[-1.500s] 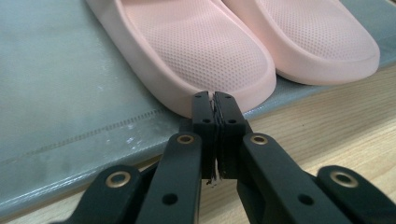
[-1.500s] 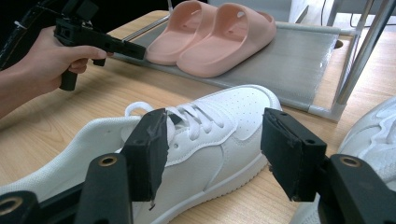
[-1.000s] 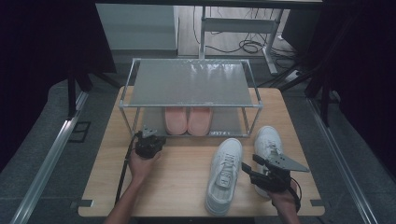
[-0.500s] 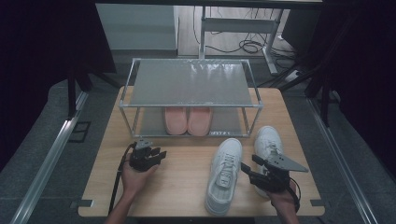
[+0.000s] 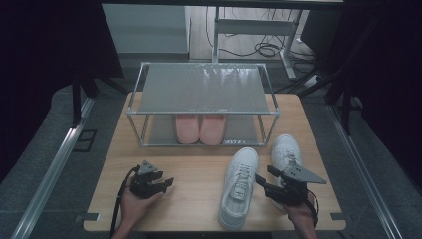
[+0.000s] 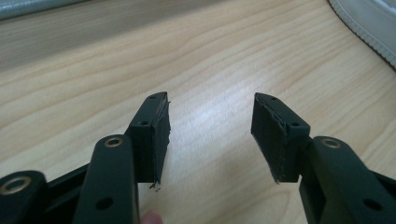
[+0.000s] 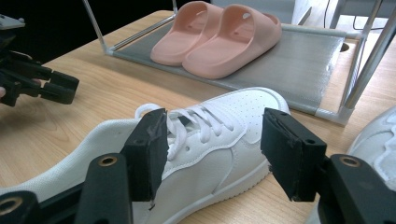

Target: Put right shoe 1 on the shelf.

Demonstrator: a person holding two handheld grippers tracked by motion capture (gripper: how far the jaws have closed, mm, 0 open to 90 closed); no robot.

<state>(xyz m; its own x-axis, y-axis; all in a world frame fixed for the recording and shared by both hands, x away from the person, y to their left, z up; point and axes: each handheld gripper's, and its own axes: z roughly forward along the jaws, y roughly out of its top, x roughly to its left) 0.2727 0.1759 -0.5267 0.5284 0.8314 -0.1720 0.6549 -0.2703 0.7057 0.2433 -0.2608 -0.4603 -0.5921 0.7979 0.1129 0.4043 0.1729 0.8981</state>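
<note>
My left gripper (image 5: pixel 166 185) lies low over the wooden table (image 5: pixel 199 169) at the front left and points right. Its jaws have just been opening. In the left gripper view the left gripper (image 6: pixel 211 105) stands open with bare wood between its pads. A white sneaker (image 5: pixel 239 186) lies lengthwise at the front, right of centre. My right gripper (image 5: pixel 263 174) is open just to that sneaker's right, pointing at its side. In the right gripper view the sneaker (image 7: pixel 210 135) lies just beyond the tips of the right gripper (image 7: pixel 215 121), untouched. A second white sneaker (image 5: pixel 286 149) lies to the right.
A metal two-level shoe rack (image 5: pixel 204 87) stands at the back of the table. A pair of pink slippers (image 5: pixel 199 128) rests on its lower shelf. The table's front edge is close under both hands. Cables lie on the floor beyond the table.
My left gripper has drawn back from the rack toward the table's front edge, and its jaws have gone from shut to wide open. The right gripper and both sneakers have stayed put.
</note>
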